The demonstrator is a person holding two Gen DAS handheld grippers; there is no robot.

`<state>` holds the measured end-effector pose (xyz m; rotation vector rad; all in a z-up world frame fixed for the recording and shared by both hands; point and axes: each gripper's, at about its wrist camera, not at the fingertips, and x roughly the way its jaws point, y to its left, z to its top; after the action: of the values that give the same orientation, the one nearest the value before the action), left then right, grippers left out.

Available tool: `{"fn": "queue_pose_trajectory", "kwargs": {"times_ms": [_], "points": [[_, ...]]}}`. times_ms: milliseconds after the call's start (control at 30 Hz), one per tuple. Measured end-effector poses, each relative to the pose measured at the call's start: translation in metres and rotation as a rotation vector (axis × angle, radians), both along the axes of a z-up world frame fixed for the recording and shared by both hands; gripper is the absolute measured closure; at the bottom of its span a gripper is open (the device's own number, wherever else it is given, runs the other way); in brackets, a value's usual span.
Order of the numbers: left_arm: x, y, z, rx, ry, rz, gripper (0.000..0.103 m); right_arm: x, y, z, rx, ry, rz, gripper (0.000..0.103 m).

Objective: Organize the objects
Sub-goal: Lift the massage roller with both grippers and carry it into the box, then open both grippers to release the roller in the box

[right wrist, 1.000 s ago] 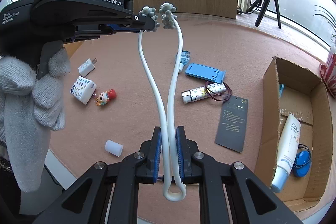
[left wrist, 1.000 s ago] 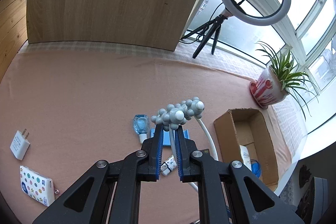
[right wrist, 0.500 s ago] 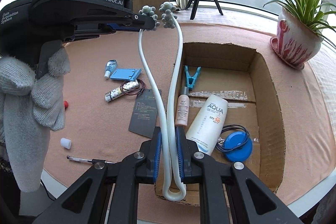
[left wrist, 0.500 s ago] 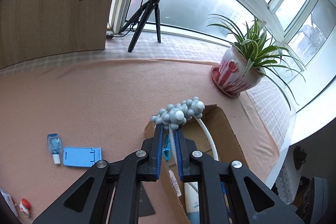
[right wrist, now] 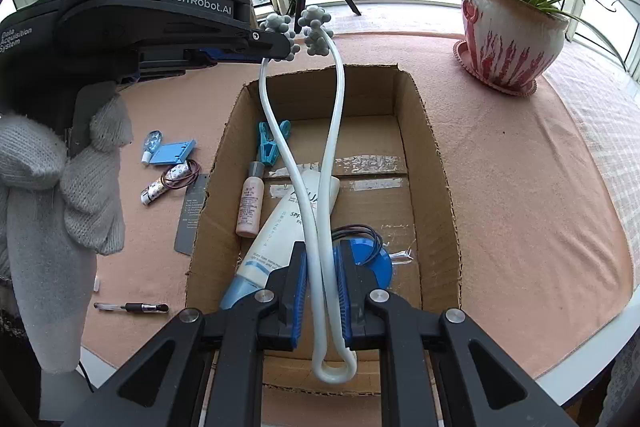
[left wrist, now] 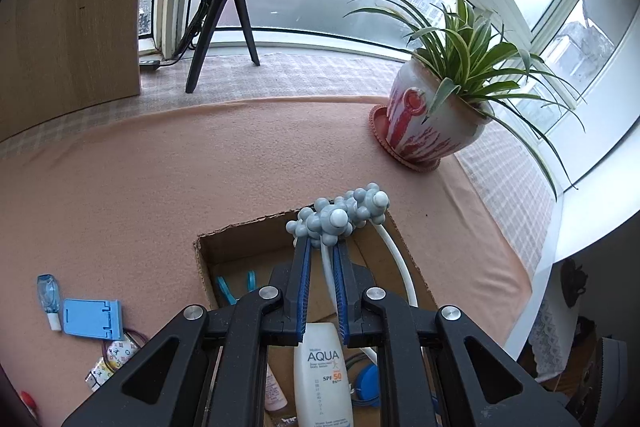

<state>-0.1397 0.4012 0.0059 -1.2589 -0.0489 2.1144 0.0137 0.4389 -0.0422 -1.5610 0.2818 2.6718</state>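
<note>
A white two-armed massager (right wrist: 335,131) with grey knobbly heads (left wrist: 340,219) hangs stretched between both grippers, over the open cardboard box (right wrist: 436,163). My left gripper (left wrist: 322,247) is shut on one white arm just below the heads; in the right wrist view the left gripper (right wrist: 280,47) sits above the box's far left corner. My right gripper (right wrist: 322,259) is shut on both arms near the looped end, over the box's near side. Inside the box lie a sunscreen tube (right wrist: 280,231), a pink bottle (right wrist: 250,203), a teal clip (right wrist: 270,147) and a blue round thing with a cable (right wrist: 374,259).
Left of the box lie a blue stand (right wrist: 174,153), a small blue bottle (right wrist: 152,143), a patterned tube with a hair band (right wrist: 168,181), a dark card (right wrist: 192,215) and a pen (right wrist: 132,307). A potted plant (right wrist: 504,47) stands far right, a ring-light tripod (left wrist: 224,27) behind. A gloved hand (right wrist: 80,187) holds the left gripper.
Both grippers have carried the massager sideways, from above the loose items on the pink cloth to above the cardboard box. Neither grip has changed.
</note>
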Motion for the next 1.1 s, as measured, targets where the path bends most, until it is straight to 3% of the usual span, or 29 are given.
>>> {"fn": "queue_pose_trajectory", "kwargs": {"times_ms": [67, 100, 133, 167, 200, 233, 300, 700, 1000, 1100], "points": [[0.002, 0.003, 0.0, -0.007, 0.004, -0.005, 0.09, 0.001, 0.004, -0.001, -0.002, 0.0, -0.009, 0.09], [0.001, 0.004, 0.0, -0.014, 0.002, -0.004, 0.081, 0.001, 0.006, -0.001, 0.002, 0.0, -0.017, 0.09], [0.001, 0.004, -0.001, -0.021, -0.005, -0.002, 0.063, 0.002, 0.007, -0.001, 0.006, 0.002, -0.028, 0.09], [0.002, 0.003, -0.001, -0.02, -0.006, -0.002, 0.055, 0.002, 0.01, -0.001, 0.003, 0.007, -0.038, 0.089], [0.002, 0.001, 0.0, -0.017, 0.002, -0.001, 0.052, 0.002, 0.012, 0.0, -0.003, 0.011, -0.045, 0.08], [0.004, 0.0, 0.001, -0.022, 0.009, 0.001, 0.051, 0.002, 0.014, 0.0, -0.008, 0.007, -0.048, 0.064], [0.006, -0.004, 0.001, -0.027, 0.013, 0.006, 0.052, 0.004, 0.014, 0.003, -0.007, 0.024, -0.051, 0.055], [0.009, -0.077, -0.003, -0.045, 0.004, 0.093, 0.052, -0.002, -0.003, 0.007, -0.071, 0.039, -0.03, 0.054], [-0.002, -0.178, -0.035, -0.068, -0.053, 0.243, 0.053, -0.025, -0.043, 0.013, -0.103, 0.047, 0.08, 0.054], [-0.004, -0.204, -0.052, -0.081, -0.081, 0.262, 0.061, -0.038, -0.058, 0.014, -0.117, 0.039, 0.114, 0.055]]}}
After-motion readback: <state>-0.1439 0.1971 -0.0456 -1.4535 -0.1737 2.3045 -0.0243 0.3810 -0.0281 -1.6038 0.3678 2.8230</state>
